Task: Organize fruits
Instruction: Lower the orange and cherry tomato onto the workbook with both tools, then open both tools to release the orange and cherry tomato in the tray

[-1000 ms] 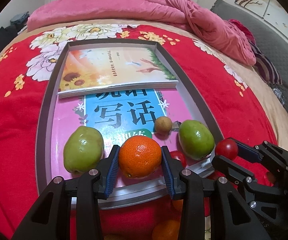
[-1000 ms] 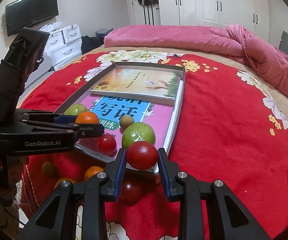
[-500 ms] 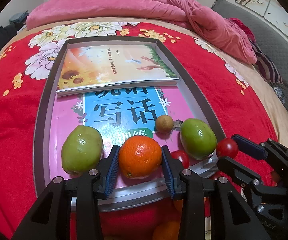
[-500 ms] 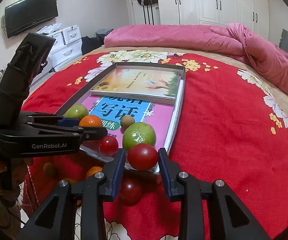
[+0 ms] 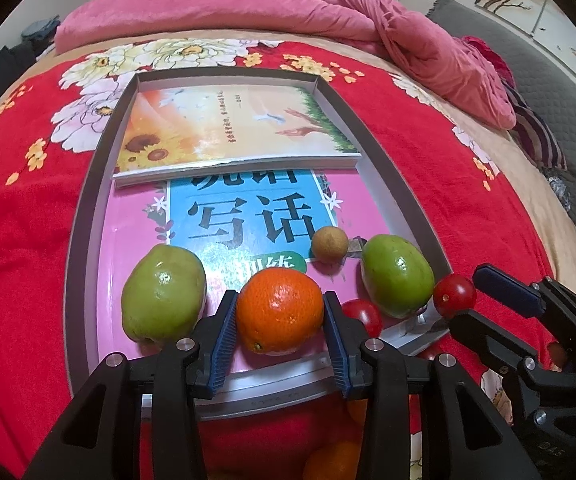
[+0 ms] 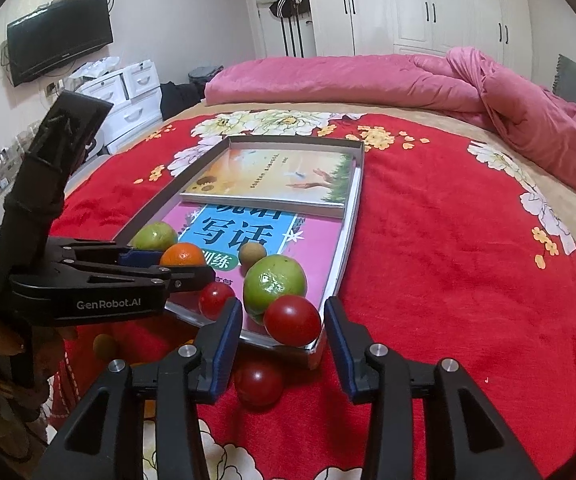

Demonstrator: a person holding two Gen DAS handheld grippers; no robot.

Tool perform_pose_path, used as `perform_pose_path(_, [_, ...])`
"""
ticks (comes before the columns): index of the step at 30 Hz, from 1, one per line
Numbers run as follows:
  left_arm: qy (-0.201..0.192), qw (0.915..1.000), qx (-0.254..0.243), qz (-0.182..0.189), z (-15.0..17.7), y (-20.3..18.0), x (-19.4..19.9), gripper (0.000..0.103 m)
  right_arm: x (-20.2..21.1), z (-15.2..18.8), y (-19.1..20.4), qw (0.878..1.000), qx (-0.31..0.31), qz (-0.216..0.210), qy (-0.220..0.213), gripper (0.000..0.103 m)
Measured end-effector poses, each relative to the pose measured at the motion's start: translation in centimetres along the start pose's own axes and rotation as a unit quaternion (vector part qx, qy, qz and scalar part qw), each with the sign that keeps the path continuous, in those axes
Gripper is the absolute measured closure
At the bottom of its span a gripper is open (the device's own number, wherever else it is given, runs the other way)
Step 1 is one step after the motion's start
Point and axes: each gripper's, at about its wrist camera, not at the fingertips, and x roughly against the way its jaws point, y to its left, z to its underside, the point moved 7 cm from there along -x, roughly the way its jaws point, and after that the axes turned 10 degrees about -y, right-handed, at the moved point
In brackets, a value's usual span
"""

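In the left wrist view we see the left gripper [image 5: 279,334] at lower centre, its blue pads pressed against both sides of an orange [image 5: 279,311] that sits over the near end of the shallow grey tray [image 5: 87,200]; the jaws are closed down to the fruit's width. To the left of the orange, touching the left finger, a large green fruit [image 5: 163,294] rests on the pink book [image 5: 135,248] lining the tray. A small brown round fruit [image 5: 330,244] lies above and right of the orange, just beside a second green fruit [image 5: 398,280] at the tray's right edge, and a small red tomato [image 5: 362,315] is wedged between the right finger and that green fruit. A sunflower-cover book [image 5: 231,132] lies across the upper half of the tray, overlapping the pink one. In the right wrist view, the right gripper [image 6: 283,332] at lower centre has its jaws spread wide, with gaps on both sides of a cherry tomato [image 6: 292,320] that rests on the tray's near corner, against the green fruit. We cannot tell whether either pad touches it. A darker tomato [image 6: 259,382] lies on the red floral blanket [image 6: 448,272] below the tray's corner.
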Motion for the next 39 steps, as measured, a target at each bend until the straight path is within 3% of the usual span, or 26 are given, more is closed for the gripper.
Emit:
perform_pose_path(19, [-0.005, 0.9999, 0.012, 0.006, 0.0, 0.1, 0.4, 0.054, 0.1, 0.0, 0.2, 1.000, 0.008, 0.000, -0.001, 0.057])
perform_pose_path(23, [-0.008, 0.9998, 0.012, 0.009, -0.1, -0.1, 0.9, 0.054, 0.1, -0.1, 0.2, 1.000, 0.009, 0.003, -0.003, 0.050])
perform_pose_path(39, [-0.021, 0.9995, 0.016, 0.017, -0.8, -0.3, 2.1, 0.045, 0.3, -0.3, 0.0, 1.000, 0.010, 0.013, -0.008, 0.044])
